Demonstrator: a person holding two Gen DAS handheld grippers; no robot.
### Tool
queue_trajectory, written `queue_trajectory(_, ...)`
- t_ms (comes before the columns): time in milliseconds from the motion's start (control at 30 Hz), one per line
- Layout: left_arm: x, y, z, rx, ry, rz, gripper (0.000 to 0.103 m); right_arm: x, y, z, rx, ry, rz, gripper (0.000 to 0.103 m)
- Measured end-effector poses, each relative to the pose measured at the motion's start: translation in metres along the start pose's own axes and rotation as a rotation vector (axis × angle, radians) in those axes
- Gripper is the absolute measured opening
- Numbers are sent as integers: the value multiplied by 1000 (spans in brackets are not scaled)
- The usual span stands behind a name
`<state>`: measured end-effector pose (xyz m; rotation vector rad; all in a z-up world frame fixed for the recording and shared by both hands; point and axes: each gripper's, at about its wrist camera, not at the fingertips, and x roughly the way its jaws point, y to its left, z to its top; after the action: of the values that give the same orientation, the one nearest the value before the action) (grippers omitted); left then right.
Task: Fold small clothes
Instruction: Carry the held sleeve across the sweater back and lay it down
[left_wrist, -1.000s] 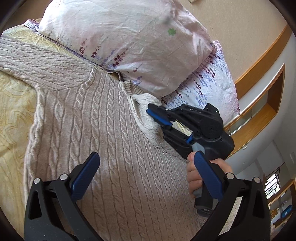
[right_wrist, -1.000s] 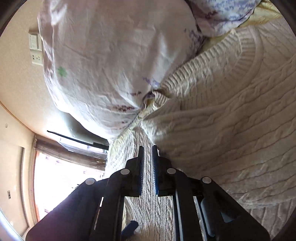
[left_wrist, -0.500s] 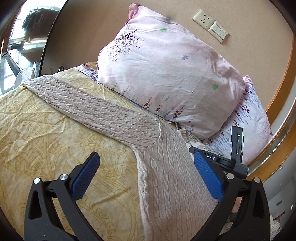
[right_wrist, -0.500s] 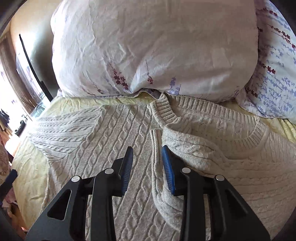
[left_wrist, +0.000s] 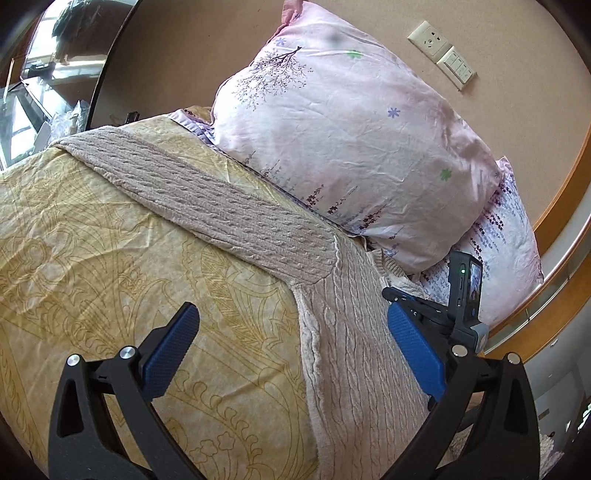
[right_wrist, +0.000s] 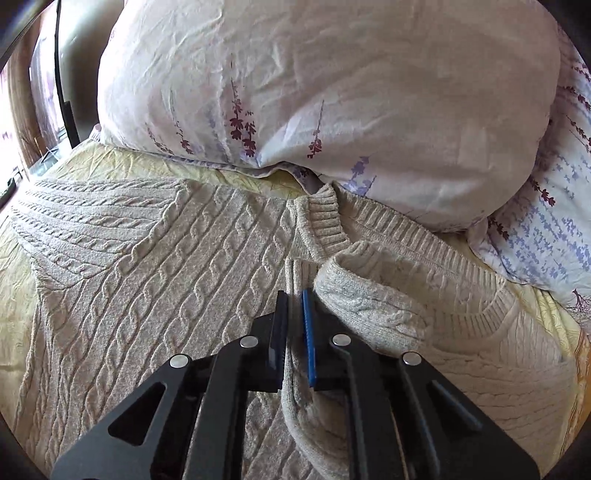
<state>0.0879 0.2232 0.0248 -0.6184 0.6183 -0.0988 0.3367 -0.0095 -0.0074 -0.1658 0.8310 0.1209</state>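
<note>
Progress: the fold stood at an early stage. The beige cable-knit sweater (right_wrist: 177, 266) lay flat on the yellow patterned bedsheet (left_wrist: 92, 258), its neckline against the pink floral pillow (left_wrist: 351, 147). One sleeve (left_wrist: 207, 206) was stretched out unfolded, up and to the left of the left gripper's fingertips; the other side had been brought over the body, a thick rolled edge (right_wrist: 369, 291) lying just right of the right gripper's fingertips. Judged remaining: the outstretched sleeve, then the body folds.

Right gripper (right_wrist: 293, 325): the jaws had just closed, pinching a ridge of knit that ran between the pads.

Left gripper (left_wrist: 291, 350): fingers spread wide, nothing between the pads; the sweater's side edge lay below the gap.

Materials: chunky, soft, raised cable ridges; ribbed collar (right_wrist: 325, 221); likely to sag and stretch. Pillow cloth smooth, creased.
</note>
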Motion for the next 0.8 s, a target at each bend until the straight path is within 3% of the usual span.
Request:
queue_trajectory(133,-3,4,0,9,2,9,101,-2,-9,6,100,0,73,8)
queue_trajectory(267,-6,12,4,-8,-2,-7,101,-17,-12,16,264,-61,275,8)
queue_trajectory(400,-7,21,7,-50,-7,-25,101,-27,11,19,276,-105,428,8)
queue_trajectory(567,-11,26,7,-69,-59,-10,101,-10,47,13,217,-42,452,8)
queue_trajectory(667,-14,24,9,-19,-94,43,101,-1,49,-1,210,23,464,8)
queue_trajectory(733,-14,22,13,24,-95,47,101,1,54,-1,213,51,491,13)
queue_trajectory(800,-14,21,19,45,-95,31,101,-8,46,-9,223,59,530,34)
